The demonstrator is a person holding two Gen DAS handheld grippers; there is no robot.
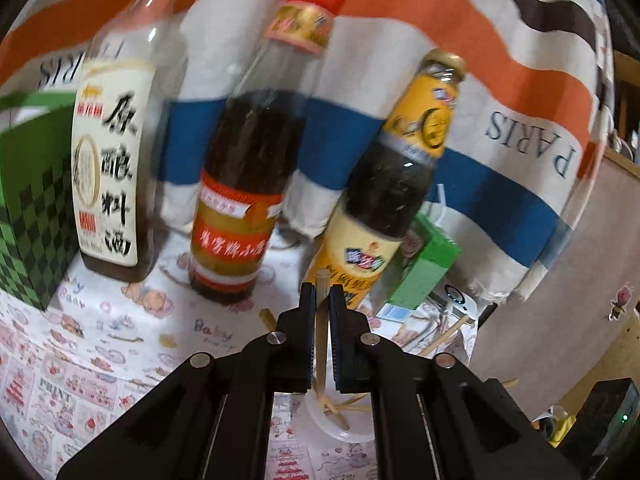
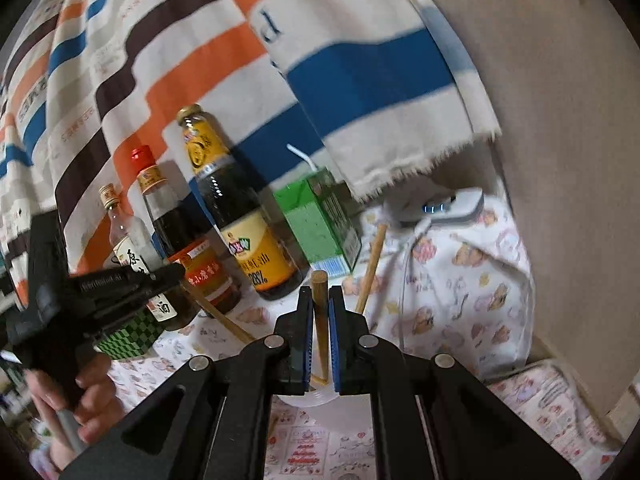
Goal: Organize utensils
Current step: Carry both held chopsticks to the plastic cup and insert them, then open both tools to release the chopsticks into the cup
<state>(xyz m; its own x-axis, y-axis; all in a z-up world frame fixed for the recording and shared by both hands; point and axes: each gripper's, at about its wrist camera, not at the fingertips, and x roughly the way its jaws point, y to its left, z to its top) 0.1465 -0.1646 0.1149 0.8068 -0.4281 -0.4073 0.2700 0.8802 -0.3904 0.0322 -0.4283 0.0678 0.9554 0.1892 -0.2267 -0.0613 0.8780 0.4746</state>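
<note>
Left gripper (image 1: 322, 294): pads pinching one wooden chopstick (image 1: 321, 320), upright above a clear plastic cup (image 1: 340, 428). Right gripper (image 2: 320, 300): likewise clamped on a second chopstick (image 2: 320, 312). Three sauce bottles (image 1: 248, 160) stand behind on the printed tablecloth (image 1: 100, 352).

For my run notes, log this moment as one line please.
left hand-held gripper: shut on chopstick | right hand-held gripper: shut on chopstick | clear cup below | bottles behind

A pale wooden chopstick (image 1: 321, 312) stands upright, clamped; a darker chopstick (image 2: 320, 312) likewise. Both hang over a clear plastic cup (image 1: 344, 434) holding more sticks, near the bottles.
</note>
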